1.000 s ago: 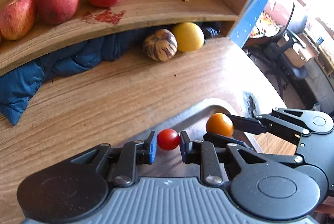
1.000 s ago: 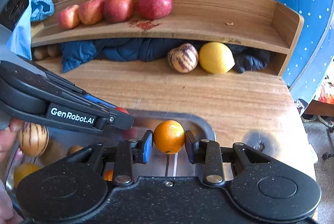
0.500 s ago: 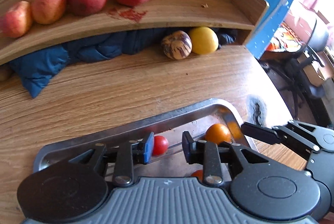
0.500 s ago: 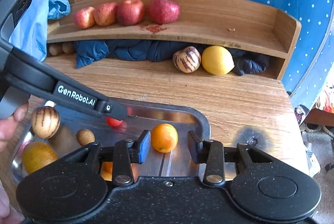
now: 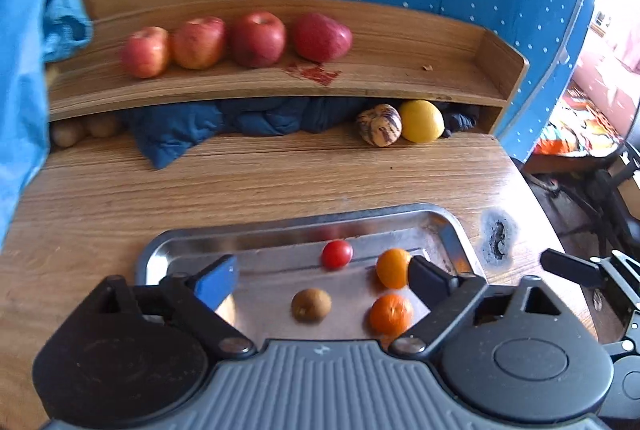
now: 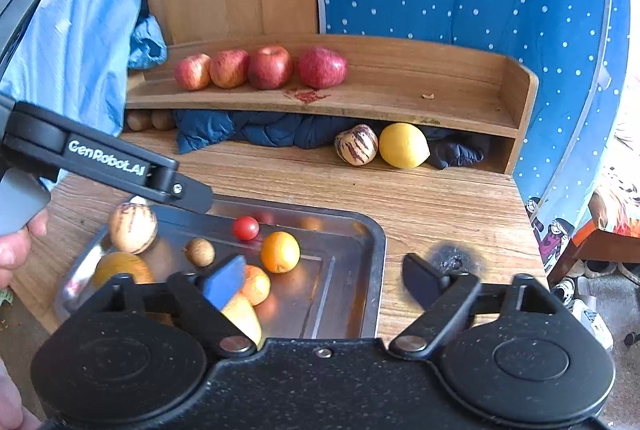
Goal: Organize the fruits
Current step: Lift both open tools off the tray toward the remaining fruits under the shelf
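A steel tray (image 5: 280,226) on the wooden table holds a cherry tomato (image 5: 337,254), an orange (image 5: 393,268), a tangerine (image 5: 391,314) and a brown kiwi-like fruit (image 5: 311,305). My left gripper (image 5: 320,278) hovers above the tray, open and holding nothing. My right gripper (image 6: 322,278) is open above the tray's right rim (image 6: 372,242). From the right wrist, the tomato (image 6: 245,228) and orange (image 6: 280,252) lie loose in the tray beside a striped fruit (image 6: 133,227) and a yellow fruit (image 6: 122,268).
Several red apples (image 5: 259,38) line a curved wooden shelf (image 5: 400,85). Under it lie a striped melon (image 5: 379,124), a lemon (image 5: 421,120) and a blue cloth (image 5: 180,129). A burn mark (image 6: 452,258) sits right of the tray. A hand (image 6: 16,250) holds the left gripper.
Both grippers opened wide and drew back and up. The left one let go of the cherry tomato, the right one of the orange; both fruits now rest in the tray.
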Motion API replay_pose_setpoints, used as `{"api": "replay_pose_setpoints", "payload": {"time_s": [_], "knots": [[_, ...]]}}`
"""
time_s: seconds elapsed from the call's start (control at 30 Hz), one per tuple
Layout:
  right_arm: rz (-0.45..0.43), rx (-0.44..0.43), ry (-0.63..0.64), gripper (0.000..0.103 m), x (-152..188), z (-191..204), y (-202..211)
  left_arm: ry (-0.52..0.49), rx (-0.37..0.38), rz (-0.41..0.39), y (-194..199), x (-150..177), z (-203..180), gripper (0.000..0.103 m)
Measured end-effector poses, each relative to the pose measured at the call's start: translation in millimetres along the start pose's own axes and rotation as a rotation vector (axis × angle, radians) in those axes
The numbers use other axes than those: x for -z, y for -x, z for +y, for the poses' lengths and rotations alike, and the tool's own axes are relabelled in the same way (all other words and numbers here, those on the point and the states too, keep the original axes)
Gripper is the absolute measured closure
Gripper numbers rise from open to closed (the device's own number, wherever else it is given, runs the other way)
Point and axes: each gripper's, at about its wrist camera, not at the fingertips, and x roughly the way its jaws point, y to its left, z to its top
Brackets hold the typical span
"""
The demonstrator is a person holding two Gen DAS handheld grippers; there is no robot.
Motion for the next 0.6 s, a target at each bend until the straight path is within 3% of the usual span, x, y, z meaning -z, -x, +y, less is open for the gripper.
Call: {"api": "replay_pose_setpoints", "payload": {"time_s": [0.1,0.37,0.6], "knots": [[-0.019,-0.014,0.000,0.004,6.9,3.1,14.9,0.032,-0.026,-0.027,19.1,14.2,3.6,0.002],[-0.043,-0.057,0.009,0.003,30.9,13.7,49.6,0.074,-0.087,-0.051,62.7,58.7,10.6,0.001],[-0.019,-0.069,-0.016,0.003,40.1,19.7,63.9,0.115,-0.175,0.027,80.4,87.5,16.5,0.001]]}}
